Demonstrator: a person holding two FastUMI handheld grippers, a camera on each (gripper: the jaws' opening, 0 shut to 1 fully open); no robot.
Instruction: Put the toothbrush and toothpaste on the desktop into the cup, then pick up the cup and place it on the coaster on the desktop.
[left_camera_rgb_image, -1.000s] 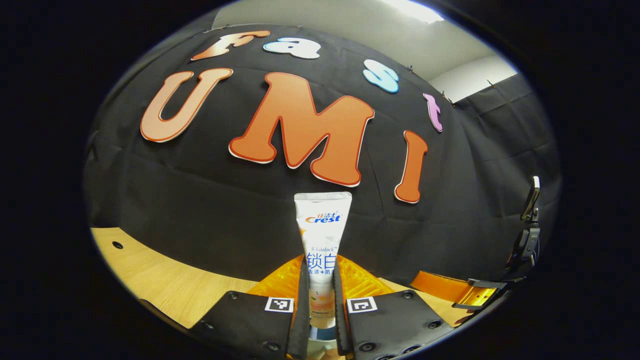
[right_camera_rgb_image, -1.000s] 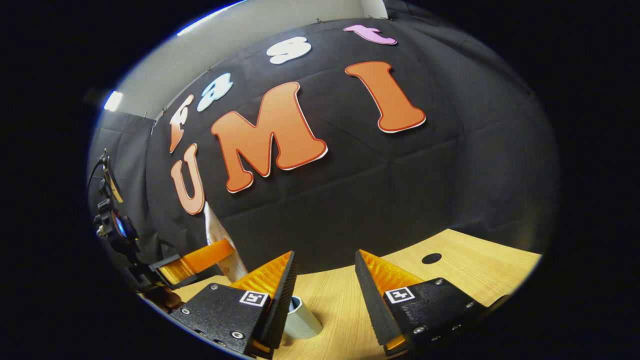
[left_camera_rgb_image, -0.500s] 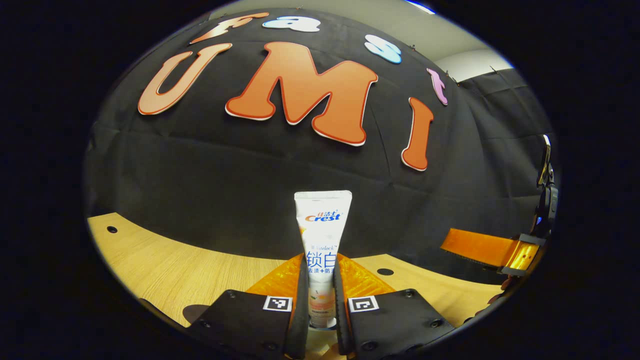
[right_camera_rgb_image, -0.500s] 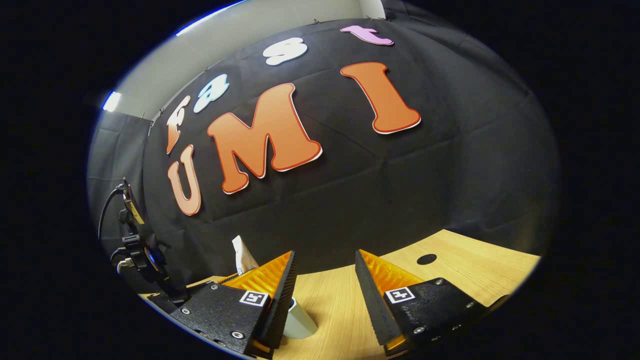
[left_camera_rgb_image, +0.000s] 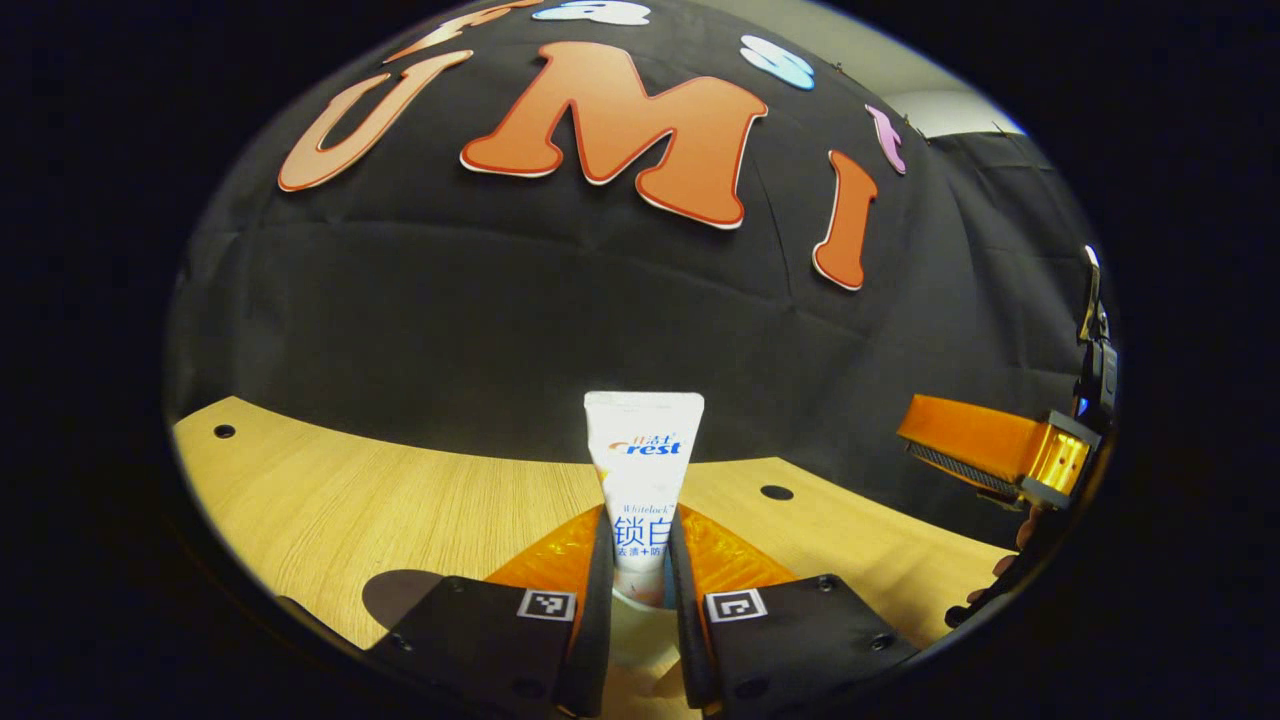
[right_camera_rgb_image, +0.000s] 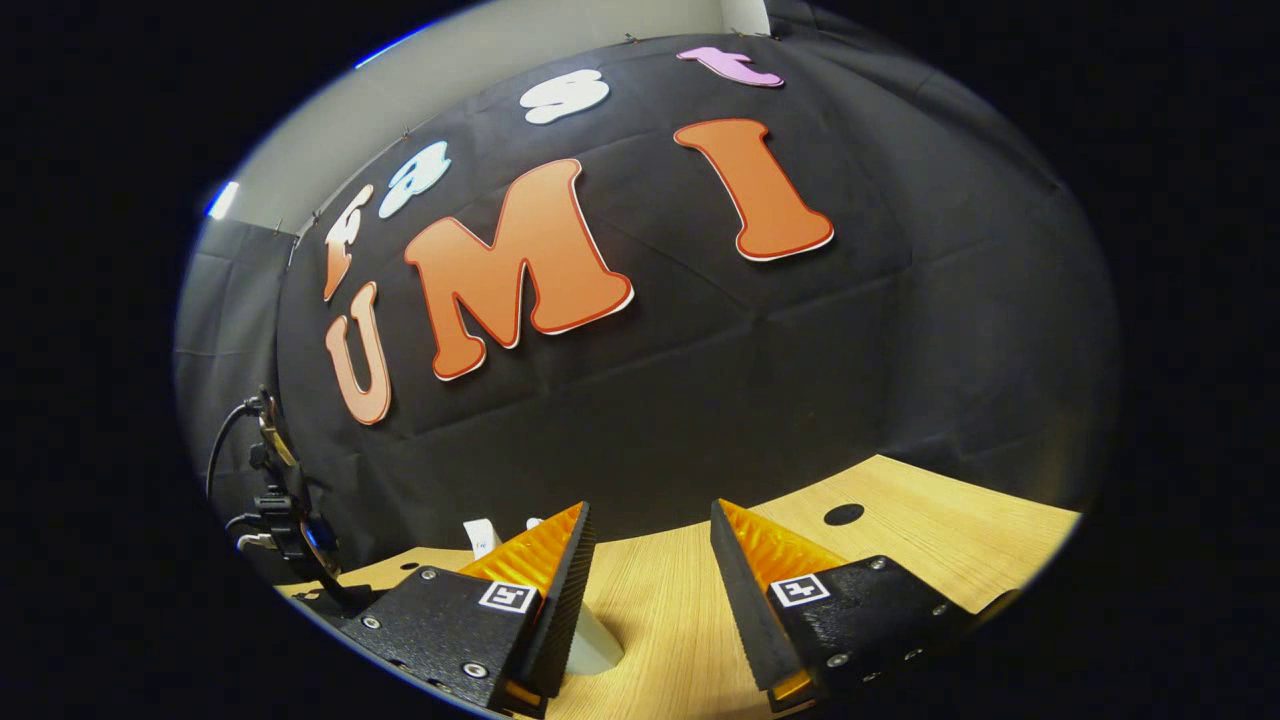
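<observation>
My left gripper (left_camera_rgb_image: 638, 565) is shut on a white toothpaste tube (left_camera_rgb_image: 642, 455), which stands upright between the fingers. The tube's lower end dips into the pale cup (left_camera_rgb_image: 630, 650) that shows between the finger bases. In the right gripper view, my right gripper (right_camera_rgb_image: 650, 560) stands open over the wooden table (right_camera_rgb_image: 920, 550) with nothing between its fingers. The pale cup (right_camera_rgb_image: 592, 648) sits just behind its left finger. The tube's top (right_camera_rgb_image: 481, 535) peeks out beside that finger. The right gripper (left_camera_rgb_image: 985, 450) also shows at the right edge of the left gripper view.
The wooden table (left_camera_rgb_image: 330, 500) has small dark holes (left_camera_rgb_image: 775, 492) (right_camera_rgb_image: 843, 514). A dark round patch (left_camera_rgb_image: 398, 595) lies left of my left fingers. The left gripper's body and cables (right_camera_rgb_image: 285, 520) hang at the left. The booth's black cloth wall stands close behind.
My left gripper has come down with the toothpaste, so more table shows and the tube sinks toward the cup. In the right gripper view the tube's top has dropped behind the finger.
</observation>
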